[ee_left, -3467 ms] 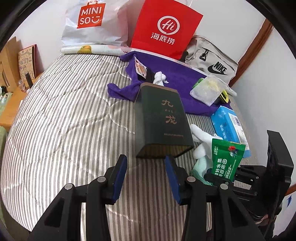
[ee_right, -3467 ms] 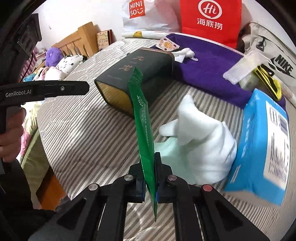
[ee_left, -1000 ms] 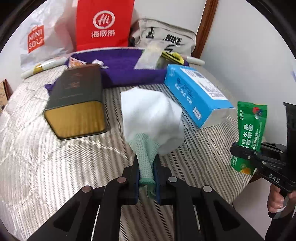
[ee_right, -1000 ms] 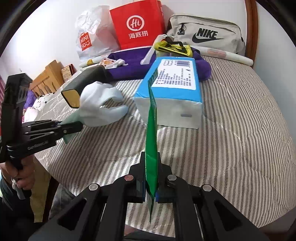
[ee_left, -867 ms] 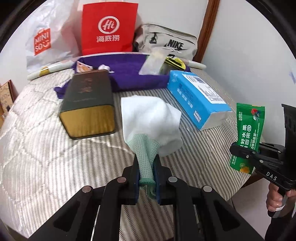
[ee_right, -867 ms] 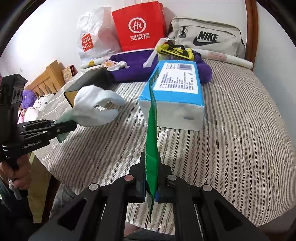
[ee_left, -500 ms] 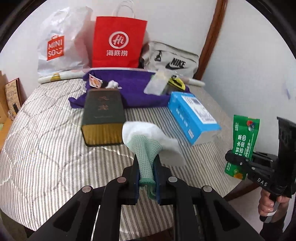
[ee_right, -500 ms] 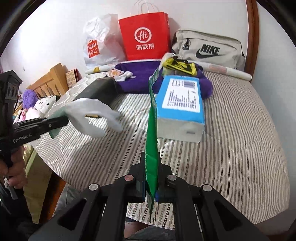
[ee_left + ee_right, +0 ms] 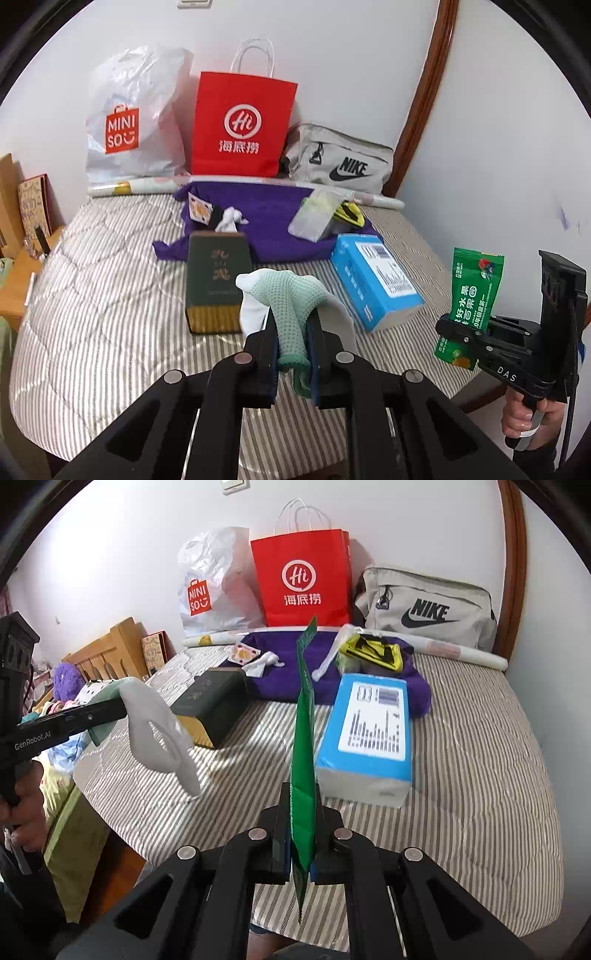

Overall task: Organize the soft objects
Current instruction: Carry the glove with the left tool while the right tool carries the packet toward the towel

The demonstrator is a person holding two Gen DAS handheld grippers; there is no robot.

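Note:
My left gripper (image 9: 291, 343) is shut on the green cuff of a white and pale green glove (image 9: 291, 295), held up off the striped bed (image 9: 110, 314); the glove hangs limp in the right wrist view (image 9: 155, 727). My right gripper (image 9: 301, 819) is shut on a green snack packet (image 9: 303, 738), held upright and edge-on above the bed's near edge; the packet's printed face shows in the left wrist view (image 9: 471, 299). A purple towel (image 9: 266, 218) lies at the back of the bed with small items on it.
A dark green tin box (image 9: 218, 280) and a blue tissue pack (image 9: 373, 280) lie mid-bed. A Miniso bag (image 9: 129, 122), red paper bag (image 9: 243, 125) and Nike bag (image 9: 340, 162) stand along the wall. A wooden headboard (image 9: 107, 646) is at the left.
My left gripper closed on the glove and lifted it off the bed, then both grippers pulled back and up from the bed. The glove now droops over the fingers.

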